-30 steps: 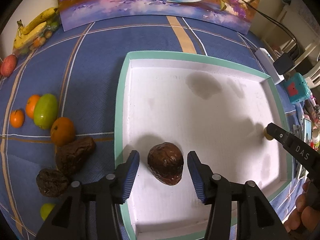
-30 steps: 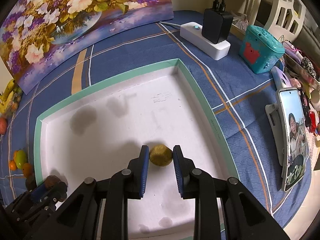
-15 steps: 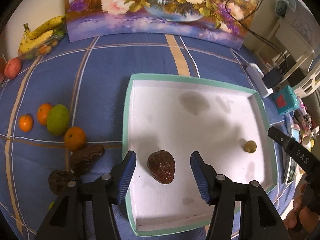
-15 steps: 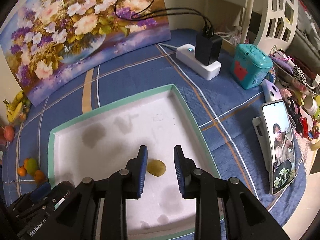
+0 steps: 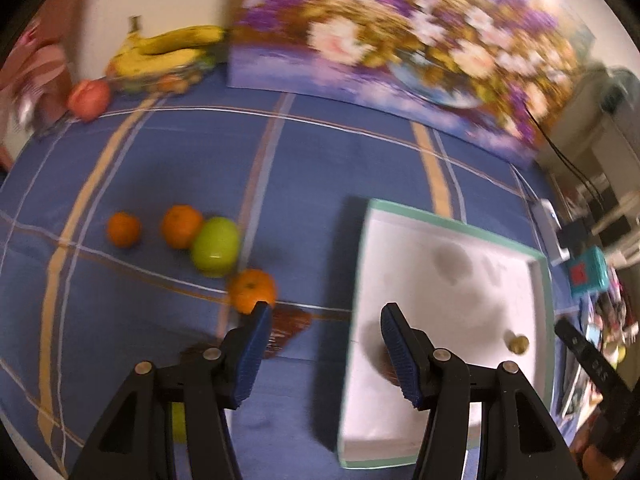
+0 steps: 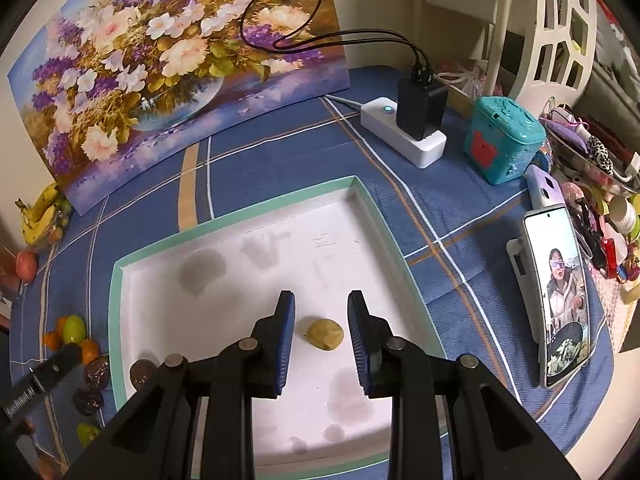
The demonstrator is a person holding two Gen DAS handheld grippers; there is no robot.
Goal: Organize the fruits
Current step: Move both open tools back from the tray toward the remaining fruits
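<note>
Left gripper (image 5: 324,318) — shifted leftward, empty

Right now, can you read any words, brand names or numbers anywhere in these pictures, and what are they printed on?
"GenRobot.AI": white letters on the black left gripper, low at the right view's left edge.
"DAS": on the black right gripper, seen in the left view; blurred, only partly legible.
Phone screen: a video, no readable text.
Teal box: red patch, nothing legible.
</note>
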